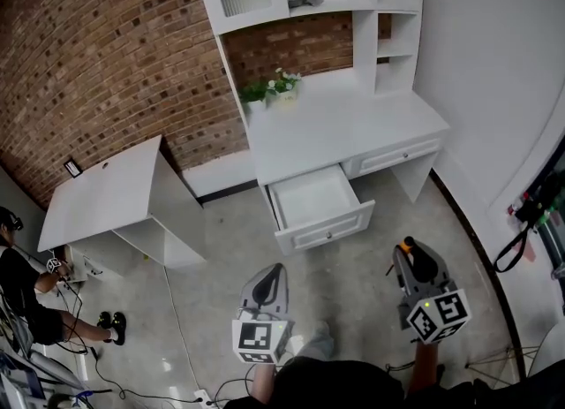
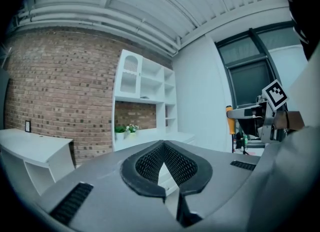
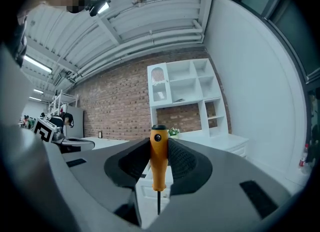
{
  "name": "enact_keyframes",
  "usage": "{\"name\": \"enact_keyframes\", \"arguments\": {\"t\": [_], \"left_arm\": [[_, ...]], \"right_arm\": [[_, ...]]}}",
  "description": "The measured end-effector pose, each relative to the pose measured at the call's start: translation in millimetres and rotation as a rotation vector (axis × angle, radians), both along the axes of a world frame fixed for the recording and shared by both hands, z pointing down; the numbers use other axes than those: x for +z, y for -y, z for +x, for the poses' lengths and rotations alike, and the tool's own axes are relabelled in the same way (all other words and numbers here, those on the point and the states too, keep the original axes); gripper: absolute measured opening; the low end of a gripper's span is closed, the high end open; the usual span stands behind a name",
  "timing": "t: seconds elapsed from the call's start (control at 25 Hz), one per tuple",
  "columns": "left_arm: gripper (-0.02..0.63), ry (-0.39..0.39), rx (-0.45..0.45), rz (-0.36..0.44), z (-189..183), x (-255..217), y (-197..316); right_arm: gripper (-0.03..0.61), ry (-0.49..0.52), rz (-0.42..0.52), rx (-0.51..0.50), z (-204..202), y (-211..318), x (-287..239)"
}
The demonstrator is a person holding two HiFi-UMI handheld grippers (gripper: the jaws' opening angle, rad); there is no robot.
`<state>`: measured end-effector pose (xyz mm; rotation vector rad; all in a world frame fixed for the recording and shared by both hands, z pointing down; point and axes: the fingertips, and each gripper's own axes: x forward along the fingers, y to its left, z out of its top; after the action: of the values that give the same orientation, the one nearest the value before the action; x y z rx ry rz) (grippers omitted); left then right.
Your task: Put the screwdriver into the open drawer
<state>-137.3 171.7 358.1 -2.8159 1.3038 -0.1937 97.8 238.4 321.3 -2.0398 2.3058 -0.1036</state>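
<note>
The white desk stands ahead with its drawer pulled open and empty. An orange-handled screwdriver stands upright between the pads of my right gripper, shaft pointing down. In the head view that right gripper hovers over the floor, right of the drawer and short of it, with the screwdriver at its tip. My left gripper floats in front of the drawer, jaws together and holding nothing; in its own view the left gripper shows its tips touching.
A hutch with shelves tops the desk, and a small flower pot sits on the desk. A lower white table stands at the left. A person sits on the floor at far left. Cables and equipment line the right wall.
</note>
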Motion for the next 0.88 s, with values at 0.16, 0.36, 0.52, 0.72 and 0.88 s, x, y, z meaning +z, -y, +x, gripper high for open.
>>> {"name": "enact_keyframes", "arguments": {"t": [0.16, 0.36, 0.52, 0.72, 0.88], "left_arm": [[0.008, -0.005, 0.022, -0.003, 9, 0, 45], [0.008, -0.012, 0.069, 0.001, 29, -1, 92], [0.009, -0.014, 0.097, -0.013, 42, 2, 120], [0.009, -0.009, 0.092, -0.034, 43, 4, 148], [0.008, -0.008, 0.063, -0.057, 35, 14, 162]], "right_arm": [[0.115, 0.011, -0.005, 0.013, 3, 39, 2], [0.115, 0.007, -0.004, 0.026, 11, 81, 0], [0.115, 0.018, -0.016, 0.042, 19, 108, 4], [0.115, 0.033, -0.037, 0.033, 22, 140, 6], [0.115, 0.035, -0.054, 0.011, 20, 162, 12]]}}
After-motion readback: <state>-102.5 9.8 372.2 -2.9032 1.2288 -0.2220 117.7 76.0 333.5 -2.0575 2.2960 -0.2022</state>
